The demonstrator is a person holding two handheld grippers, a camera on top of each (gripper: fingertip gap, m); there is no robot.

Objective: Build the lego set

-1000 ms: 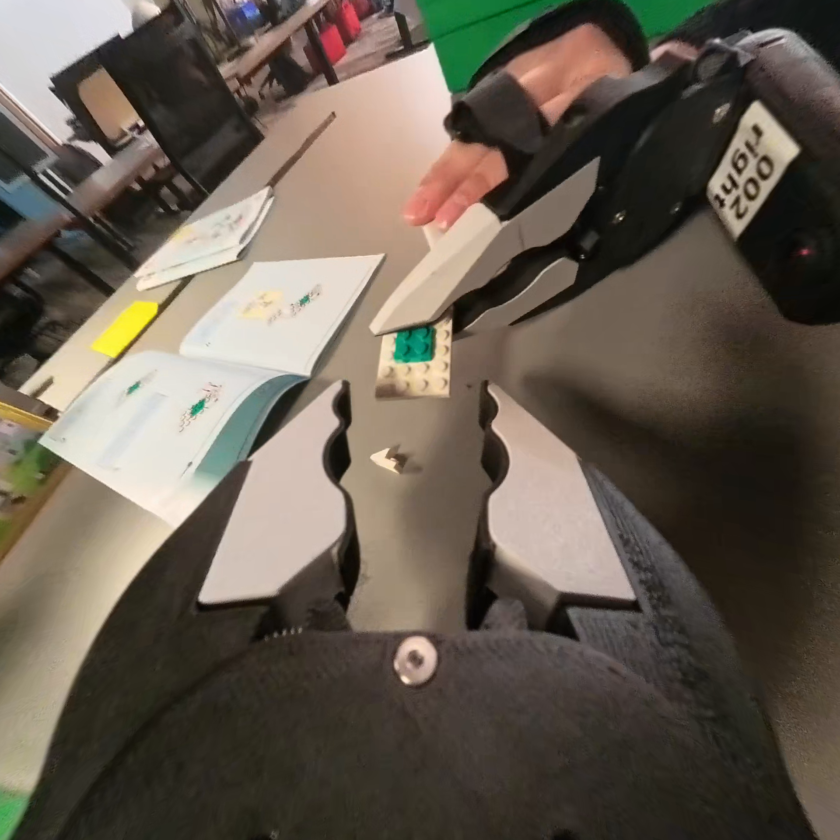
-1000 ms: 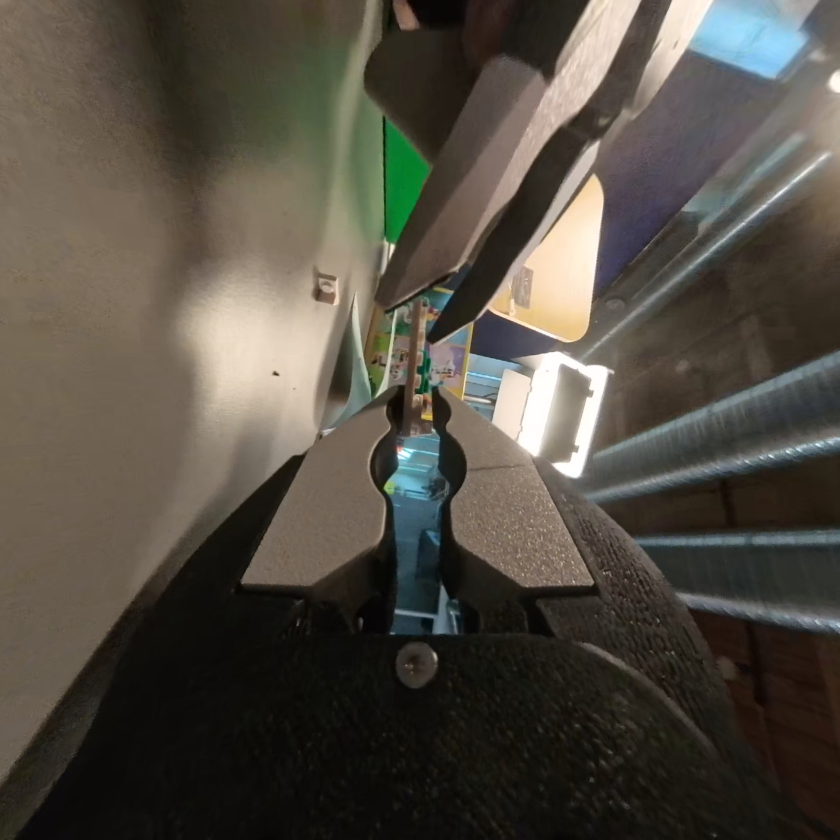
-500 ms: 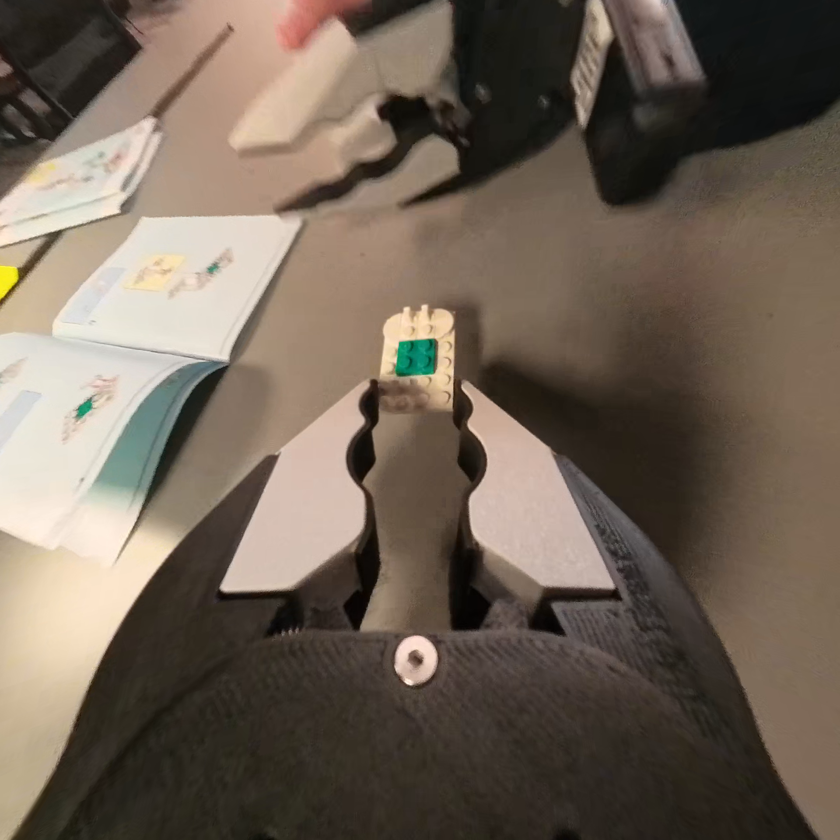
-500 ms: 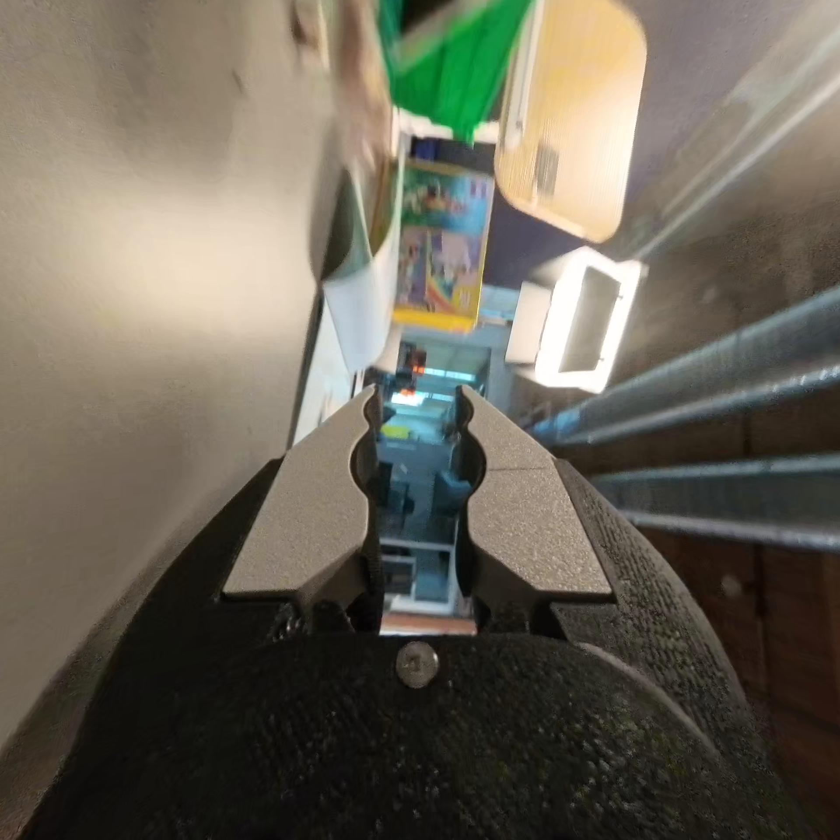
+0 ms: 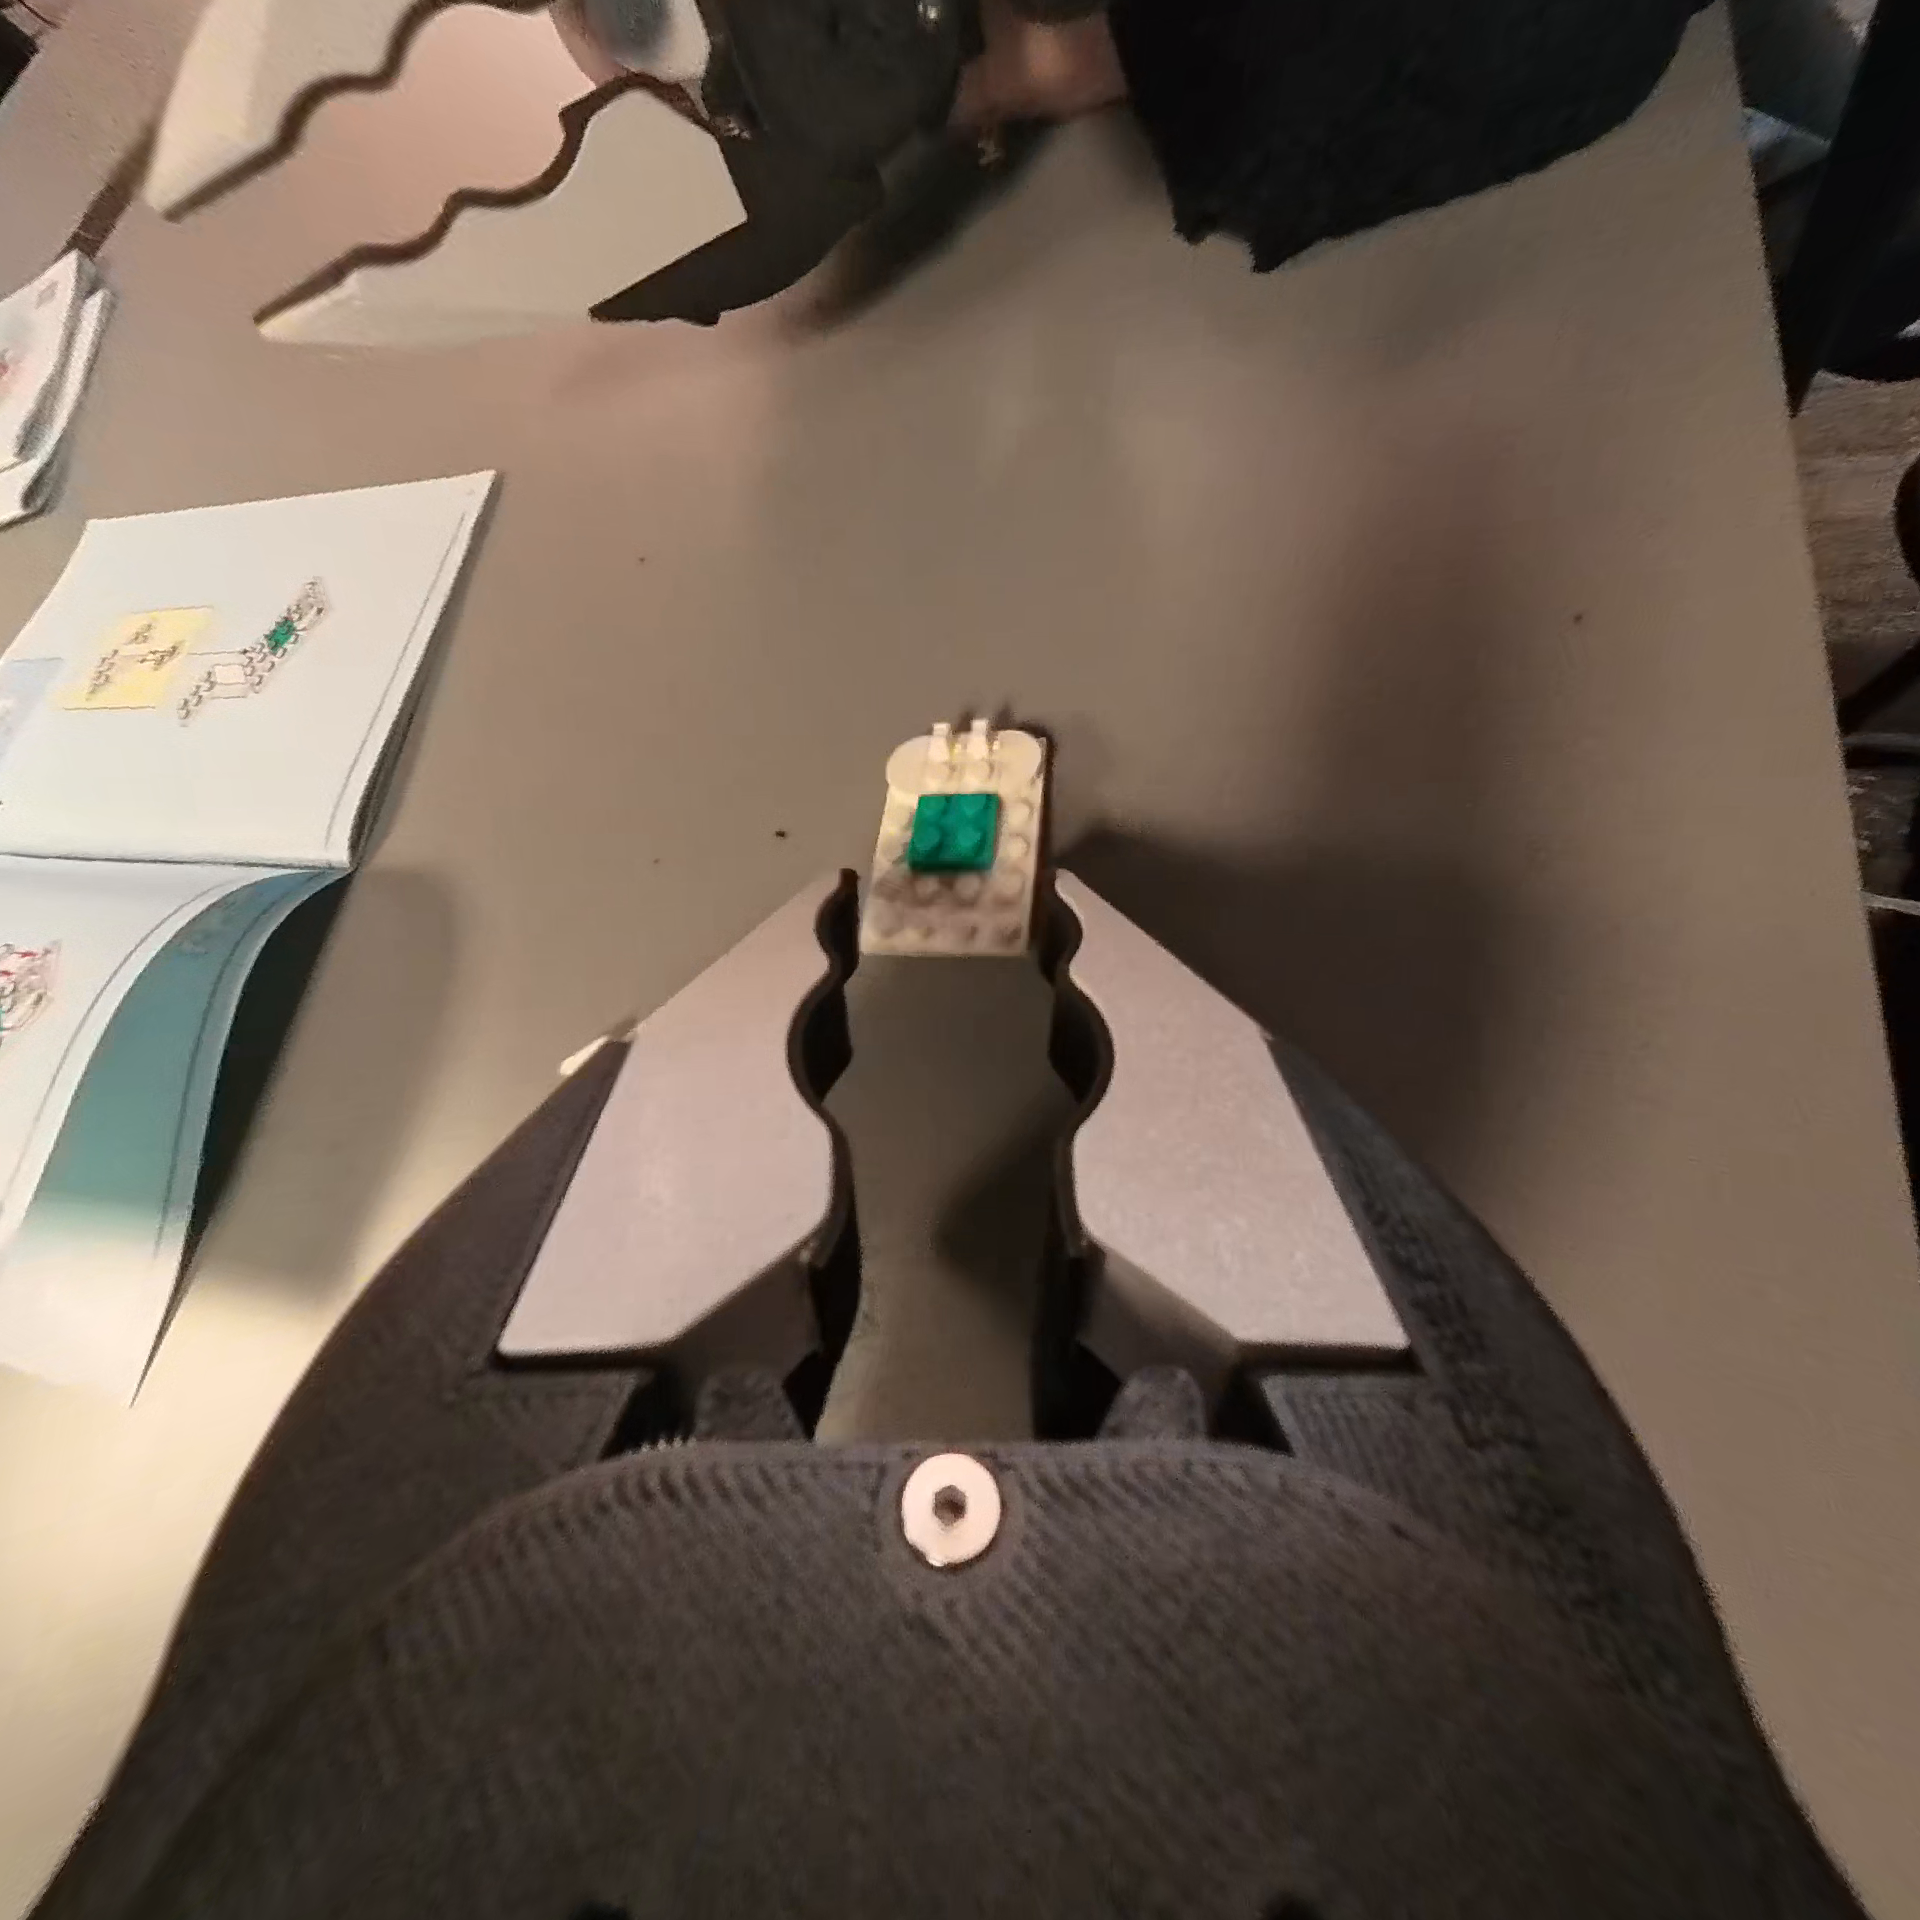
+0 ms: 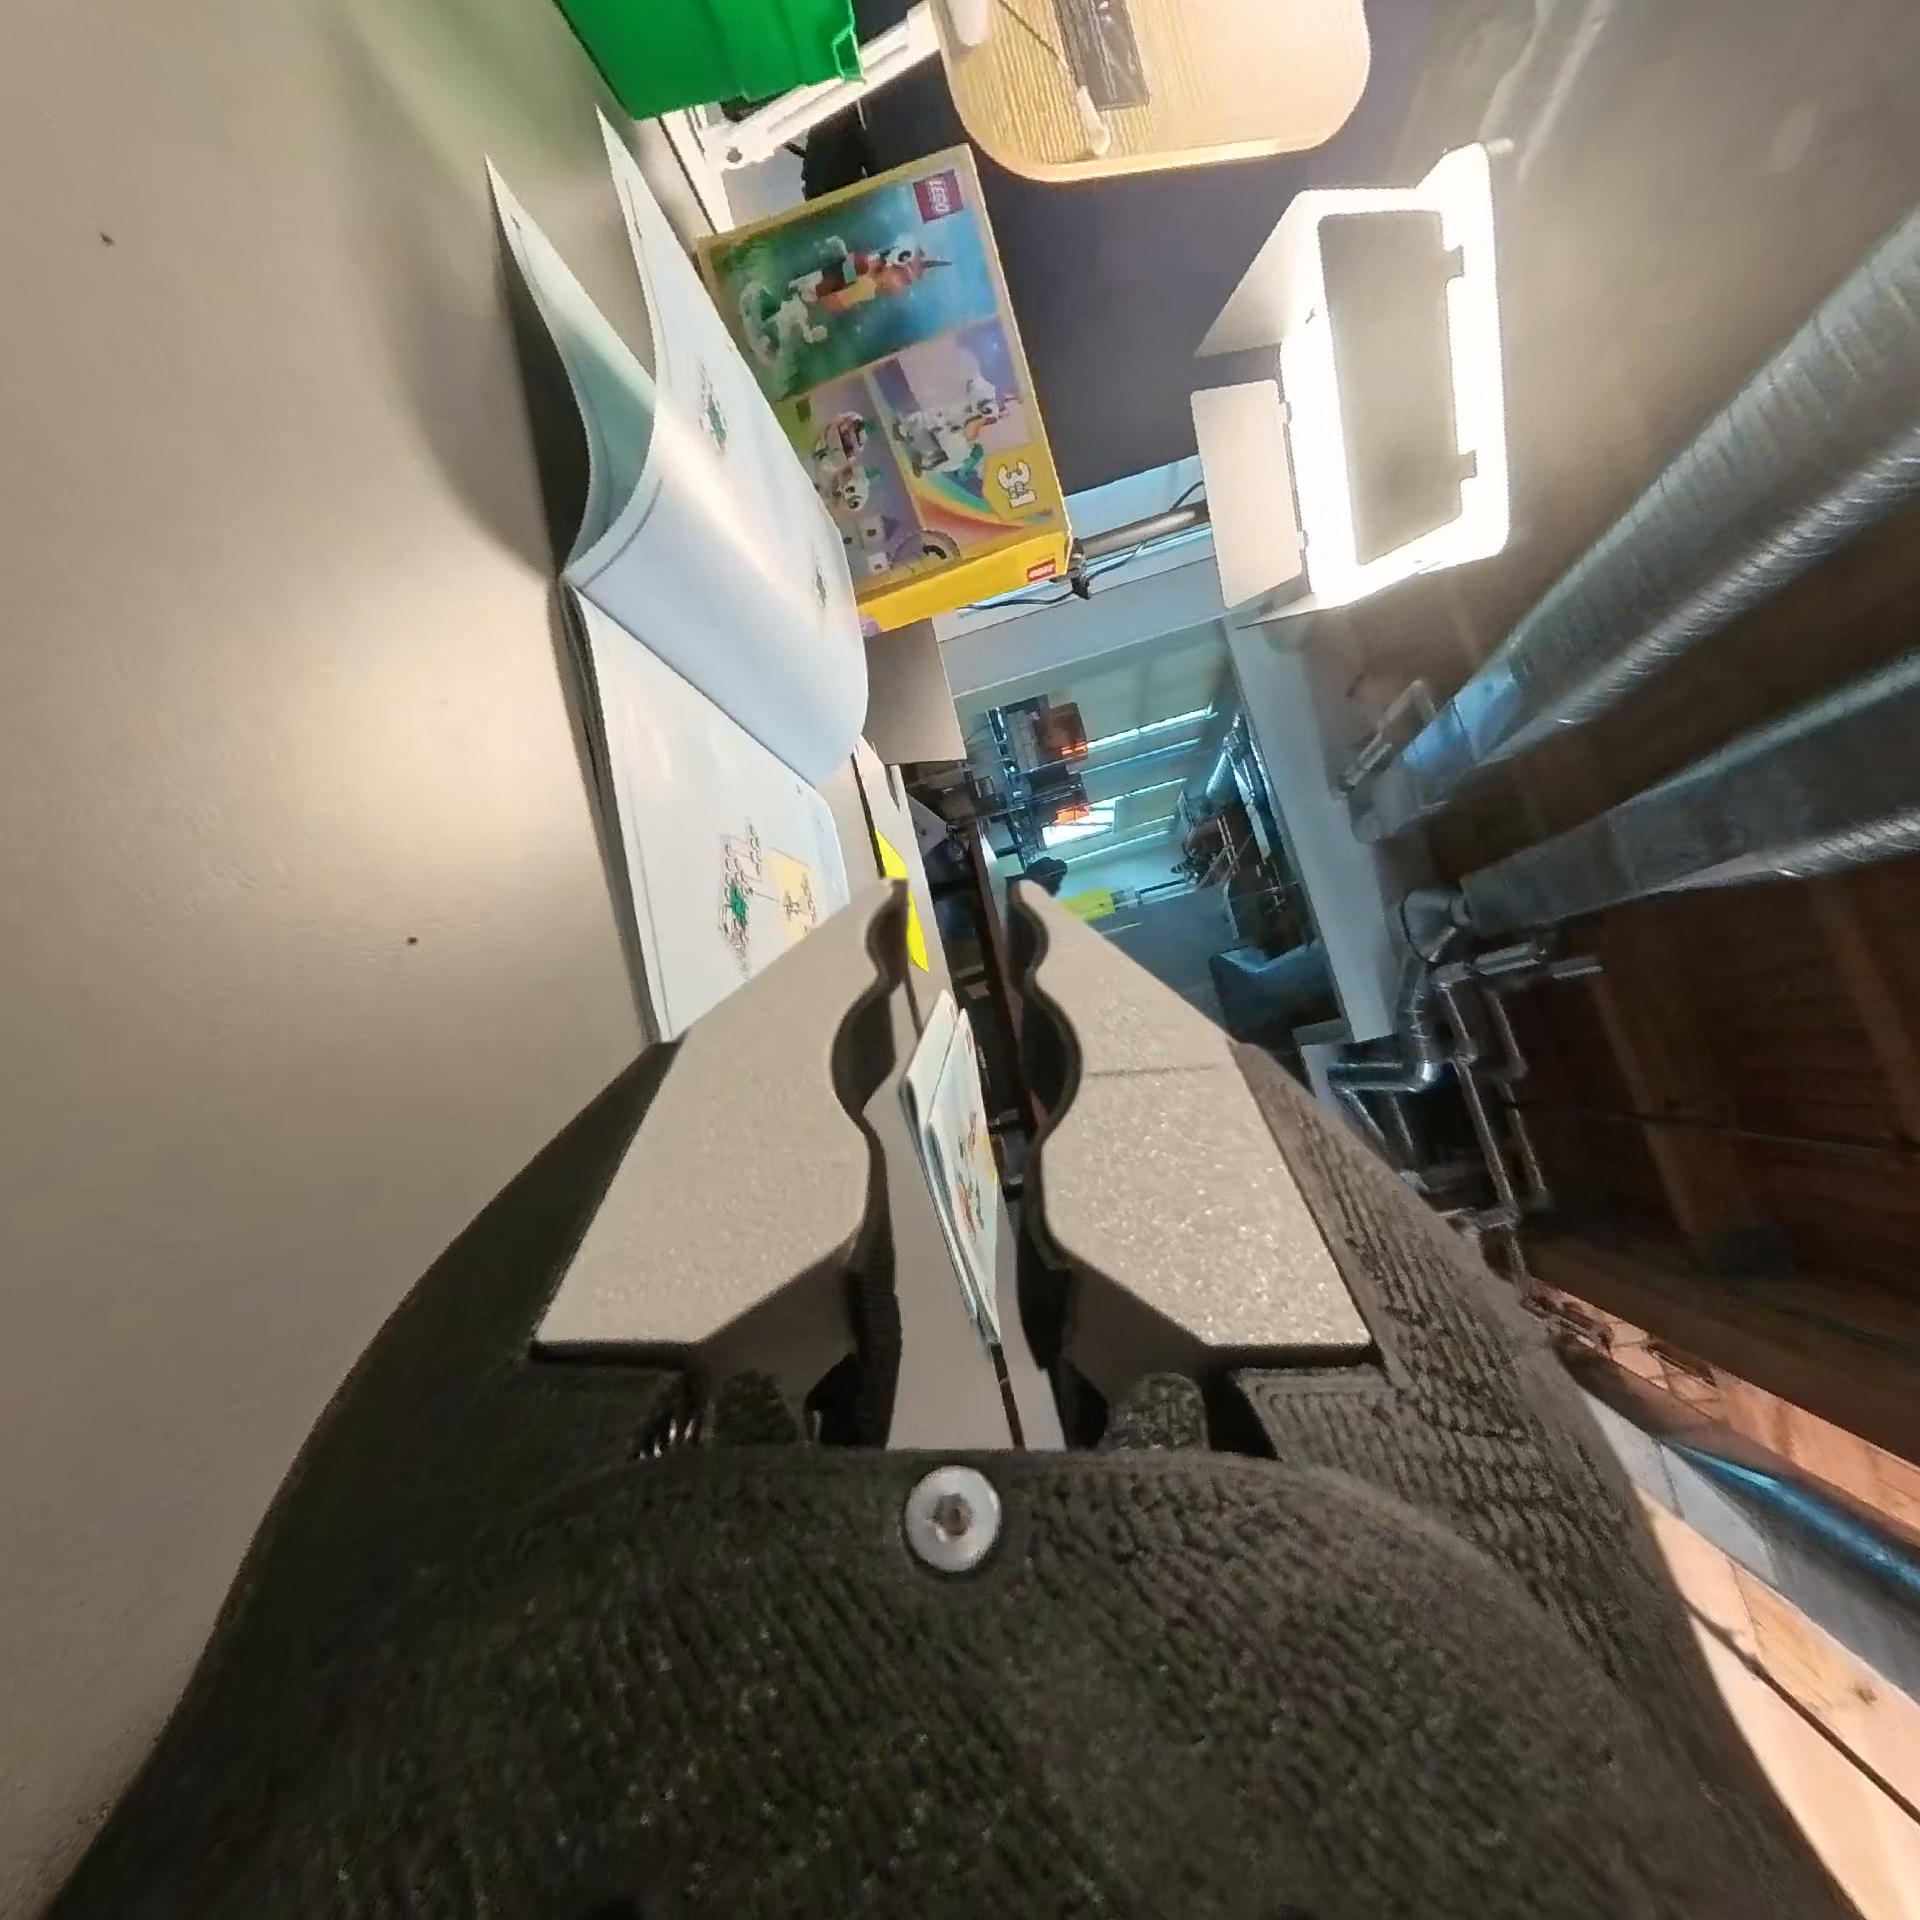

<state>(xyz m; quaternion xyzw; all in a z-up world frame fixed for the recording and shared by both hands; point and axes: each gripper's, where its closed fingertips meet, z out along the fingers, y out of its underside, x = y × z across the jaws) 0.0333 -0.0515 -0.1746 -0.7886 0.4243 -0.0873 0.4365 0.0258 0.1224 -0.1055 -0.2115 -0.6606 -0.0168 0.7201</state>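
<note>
A white Lego plate [image 5: 914,925] with a green 2x2 plate [image 5: 954,831] on top sits studs up between the fingertips of my left gripper [image 5: 951,894], which is shut on its near end just above the grey table [image 5: 1351,675]. My right gripper [image 6: 958,899] is open and empty, turned on its side and pointing along the table. It also shows in the left wrist view [image 5: 208,260] at the far left, fingers apart, held by a gloved hand.
An open instruction booklet [image 5: 239,665] lies left of the plate and also shows in the right wrist view [image 6: 707,582]. A Lego box [image 6: 894,395] and a green bin [image 6: 717,42] stand beyond it. Smaller leaflets [image 5: 42,353] lie at the far left. A tiny white piece [image 5: 584,1055] peeks out beside my left finger. The left gripper's tips are roughly 20 cm from the right gripper's.
The right gripper let go of the plate, opened and pulled away to the far left. The left gripper closed on the plate and now holds it alone.
</note>
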